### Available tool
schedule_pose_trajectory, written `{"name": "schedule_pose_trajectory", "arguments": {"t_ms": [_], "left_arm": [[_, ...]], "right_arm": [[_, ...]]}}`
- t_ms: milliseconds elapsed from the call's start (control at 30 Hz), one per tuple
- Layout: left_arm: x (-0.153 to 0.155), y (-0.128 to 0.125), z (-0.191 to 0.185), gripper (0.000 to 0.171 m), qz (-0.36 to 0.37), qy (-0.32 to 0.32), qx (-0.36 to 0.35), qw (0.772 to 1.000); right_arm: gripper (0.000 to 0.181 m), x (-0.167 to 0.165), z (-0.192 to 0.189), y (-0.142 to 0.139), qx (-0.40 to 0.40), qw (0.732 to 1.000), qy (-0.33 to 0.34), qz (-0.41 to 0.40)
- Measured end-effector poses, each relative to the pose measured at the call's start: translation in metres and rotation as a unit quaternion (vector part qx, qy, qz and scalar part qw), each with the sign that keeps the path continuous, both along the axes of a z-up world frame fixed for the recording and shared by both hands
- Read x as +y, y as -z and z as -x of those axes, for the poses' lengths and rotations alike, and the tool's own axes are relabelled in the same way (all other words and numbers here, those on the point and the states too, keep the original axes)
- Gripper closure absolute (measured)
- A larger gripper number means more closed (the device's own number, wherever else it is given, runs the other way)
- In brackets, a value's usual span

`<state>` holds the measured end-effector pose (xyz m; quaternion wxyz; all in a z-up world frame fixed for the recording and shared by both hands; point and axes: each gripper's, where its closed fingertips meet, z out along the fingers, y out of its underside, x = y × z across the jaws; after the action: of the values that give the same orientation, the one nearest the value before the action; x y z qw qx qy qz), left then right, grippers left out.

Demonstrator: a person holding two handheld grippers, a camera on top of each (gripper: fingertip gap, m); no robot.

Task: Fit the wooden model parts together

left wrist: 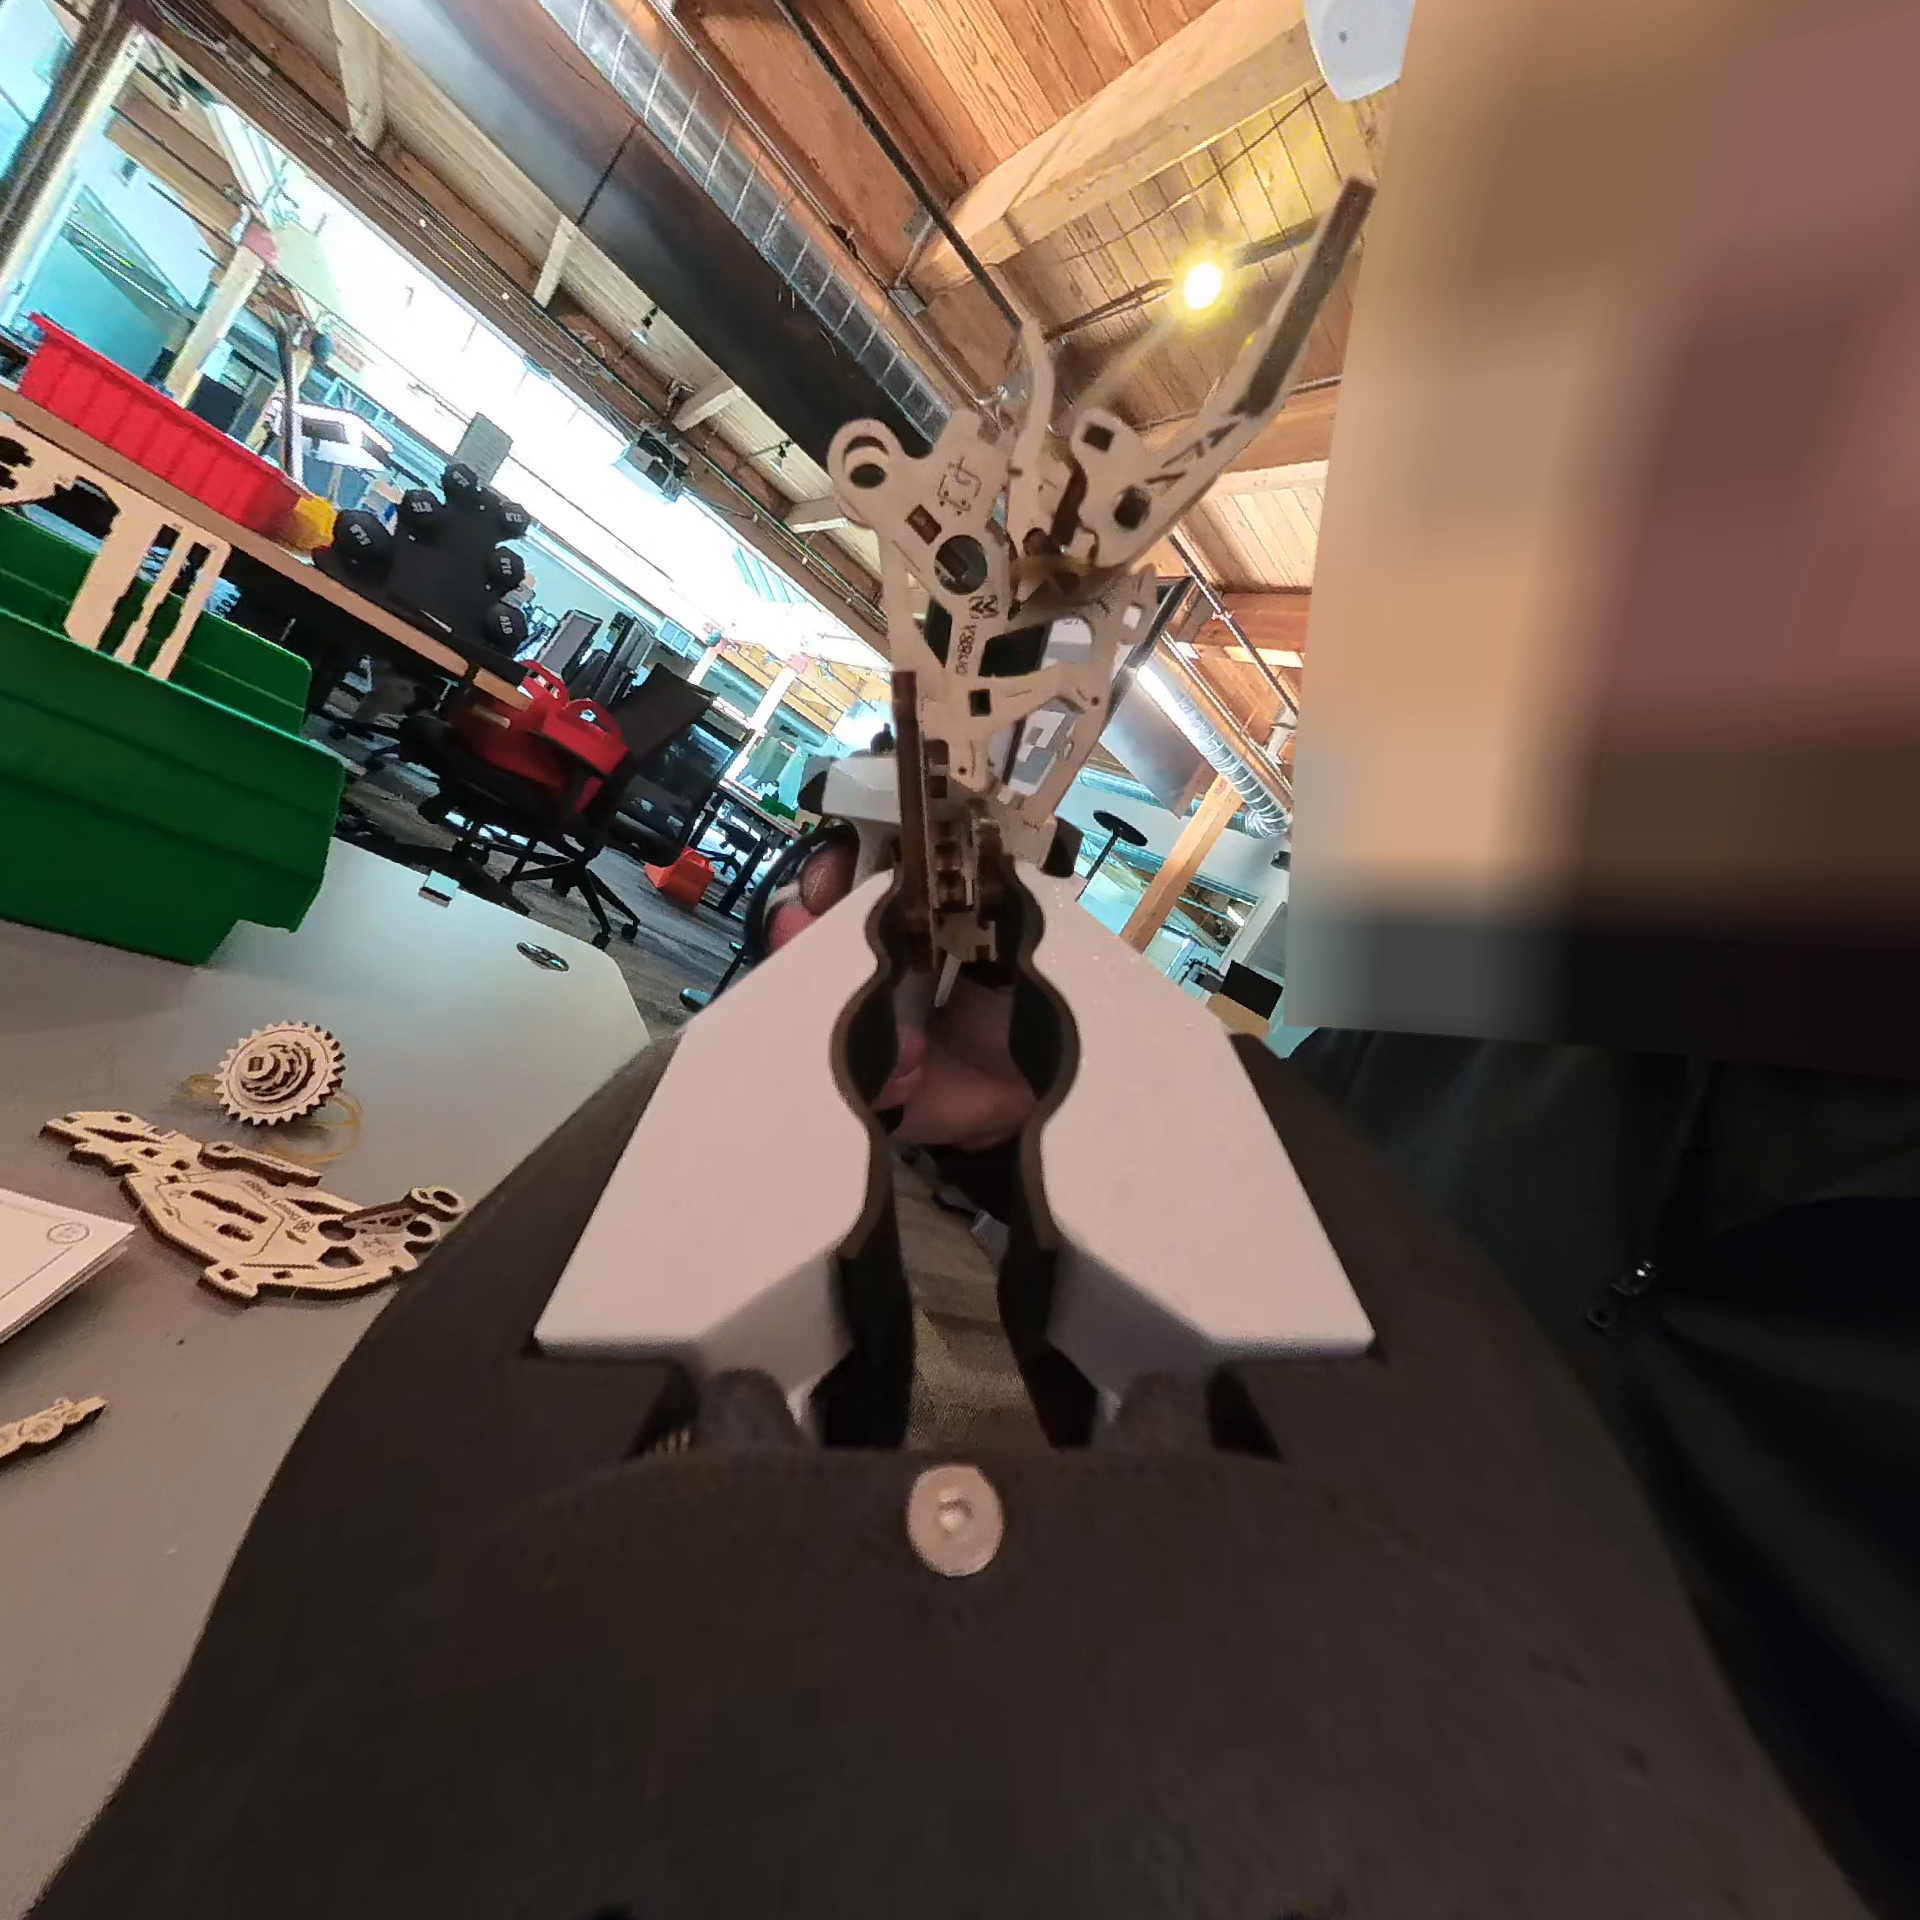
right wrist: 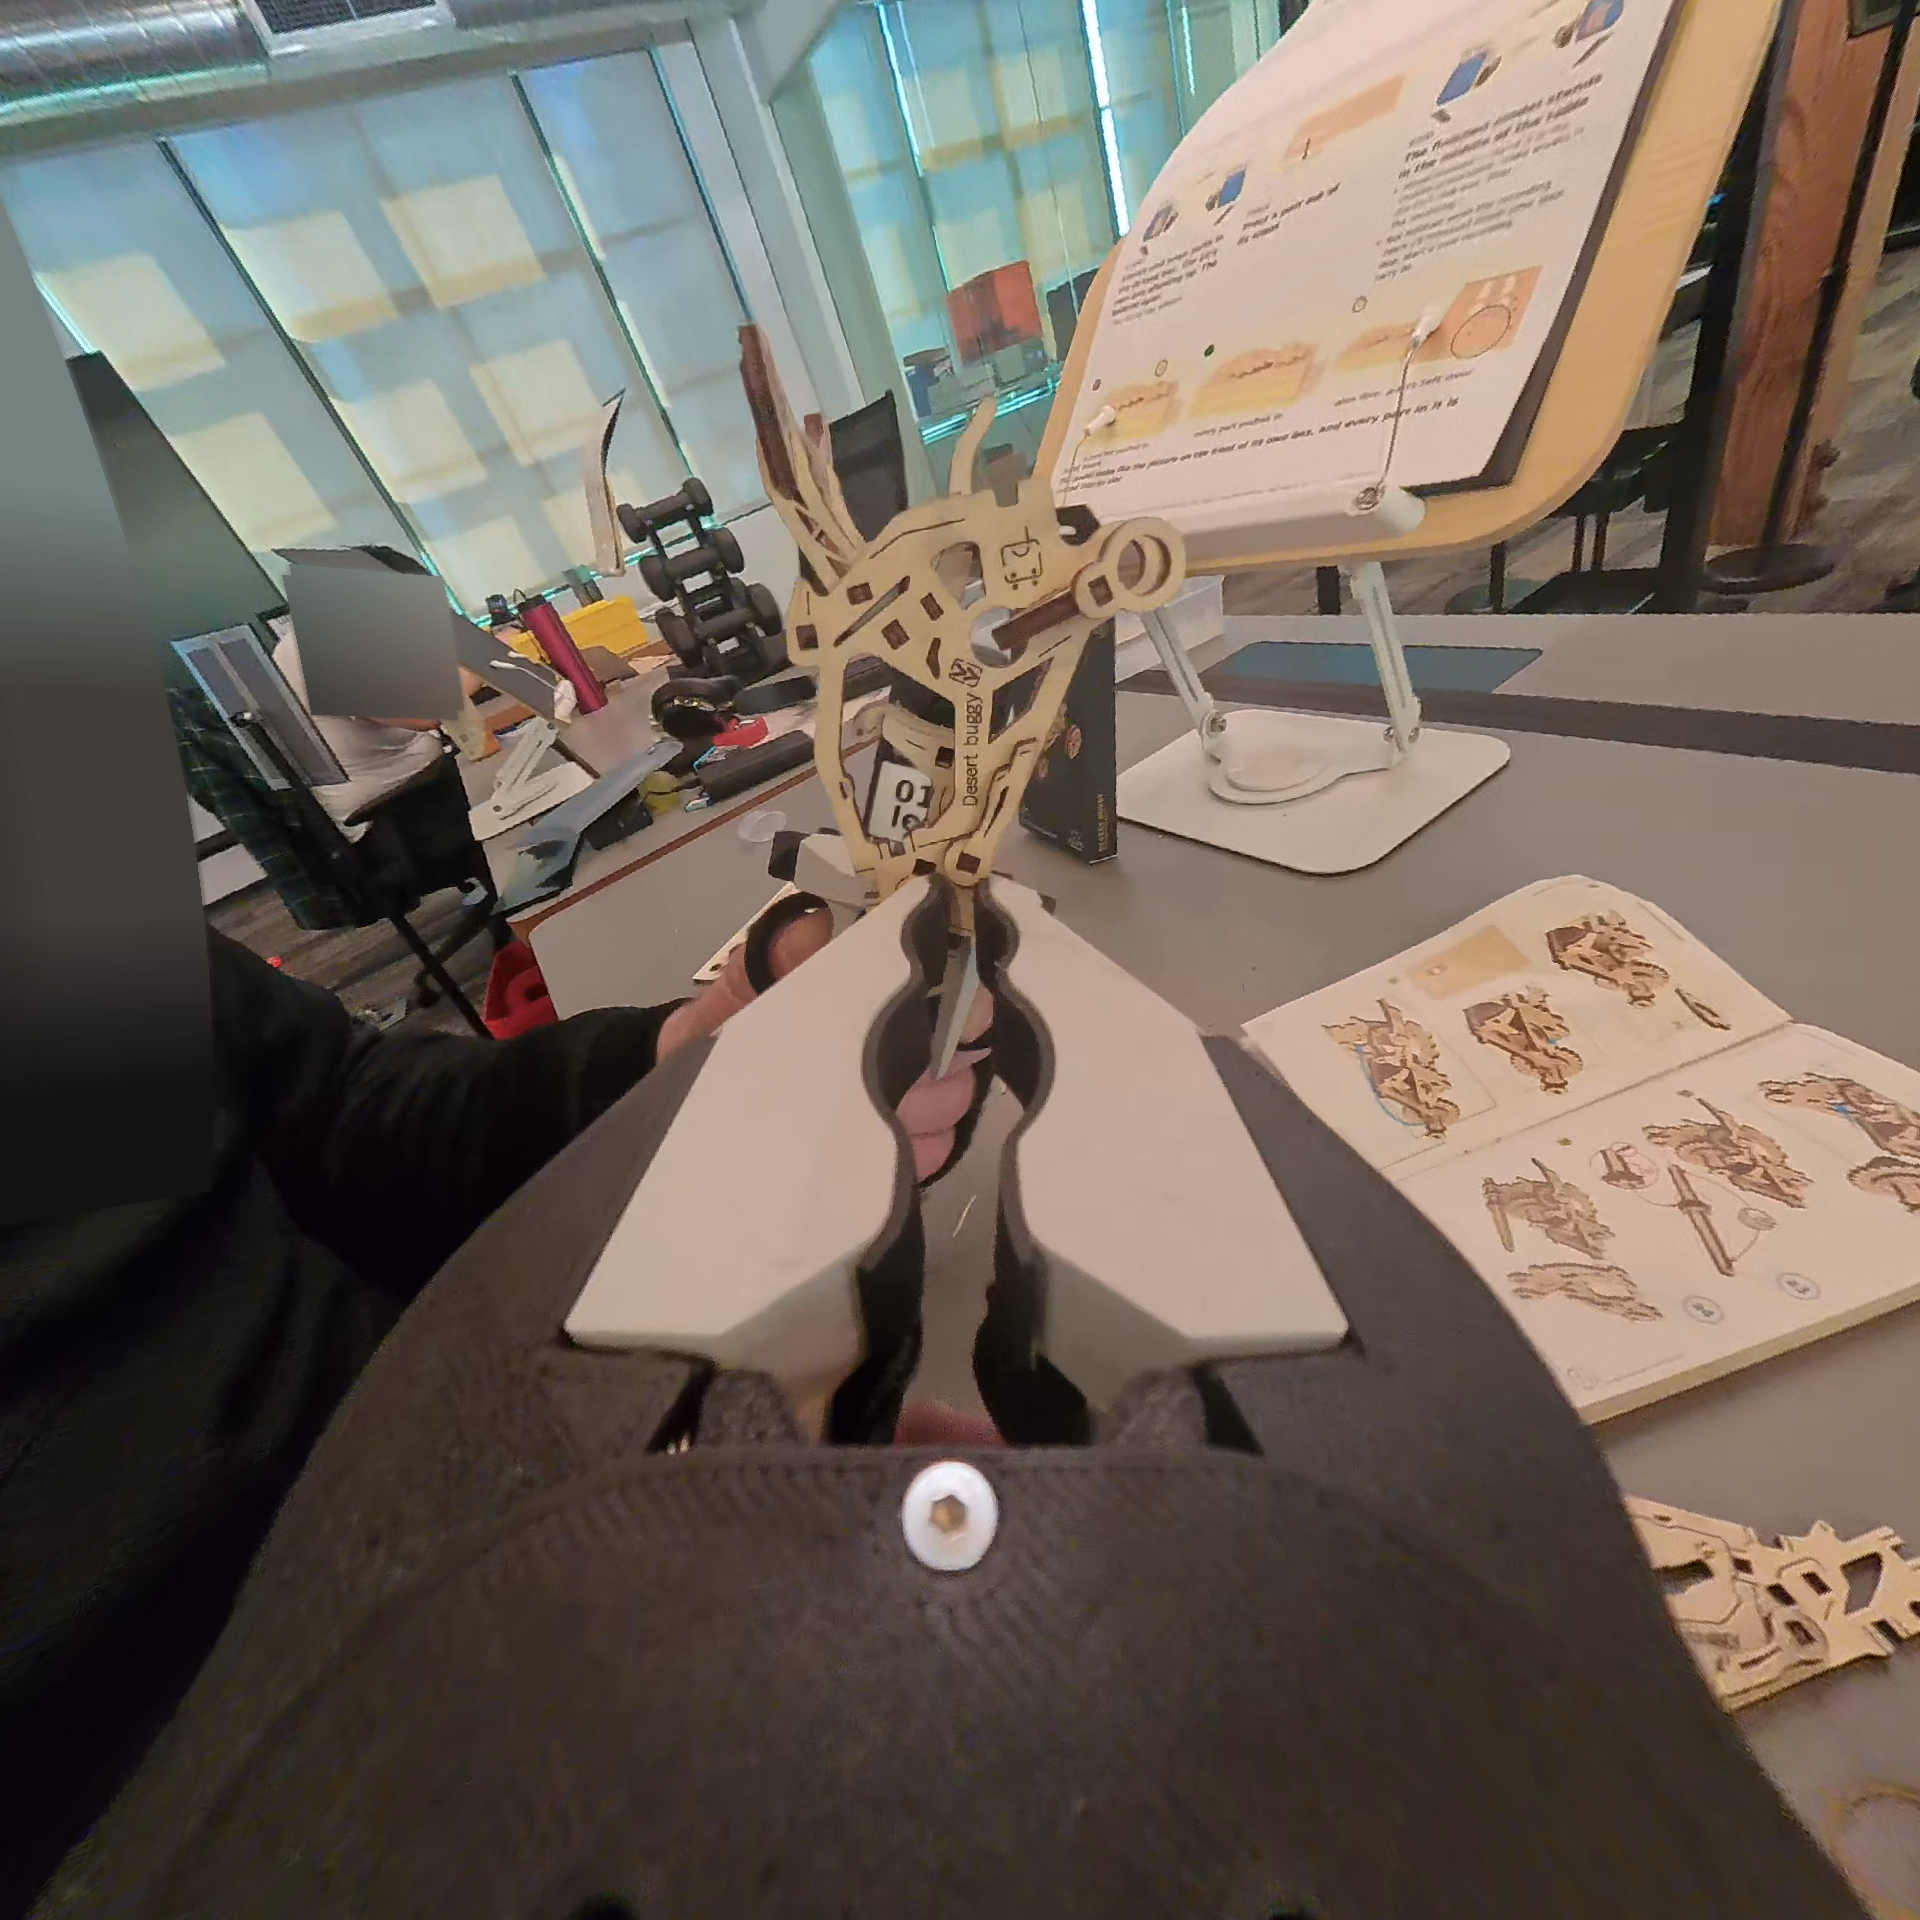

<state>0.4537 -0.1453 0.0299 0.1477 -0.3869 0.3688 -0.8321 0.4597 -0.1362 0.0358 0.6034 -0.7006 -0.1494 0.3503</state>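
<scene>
A partly built wooden model [left wrist: 997, 623] of pale laser-cut panels is held up in the air between both grippers. My left gripper [left wrist: 951, 904] is shut on its lower end, where several stacked pieces show edge-on. In the right wrist view the same model [right wrist: 925, 665] shows its flat side panel with a ring at the top right and a dark peg [right wrist: 1049, 623] through a hole. My right gripper [right wrist: 951, 894] is shut on the bottom edge of that panel. The two grippers face each other, and a hand shows behind each set of fingers.
Loose wooden parts [left wrist: 281, 1236] and a wooden gear [left wrist: 281, 1070] lie on the grey table [left wrist: 416, 987] at the left, with green bins [left wrist: 135, 790] behind. An open instruction booklet [right wrist: 1621, 1122], a book stand [right wrist: 1351, 260] and cut-out sheets [right wrist: 1787, 1600] are at the right. The grippers are tip to tip, or close to it.
</scene>
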Motion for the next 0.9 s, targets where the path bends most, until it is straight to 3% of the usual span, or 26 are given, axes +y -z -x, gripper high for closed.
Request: {"name": "schedule_pose_trajectory", "arguments": {"t_ms": [467,900], "left_arm": [[-0.002,0.011,-0.006,0.158,-0.059,-0.004,0.054,0.997],[-0.006,0.008,-0.005,0.155,-0.035,0.012,0.053,0.998]], "right_arm": [[0.181,-0.001,-0.004,0.008,-0.010,1.000,-0.008,0.023],[0.181,-0.004,-0.005,0.014,0.007,1.000,0.003,0.014]]}}
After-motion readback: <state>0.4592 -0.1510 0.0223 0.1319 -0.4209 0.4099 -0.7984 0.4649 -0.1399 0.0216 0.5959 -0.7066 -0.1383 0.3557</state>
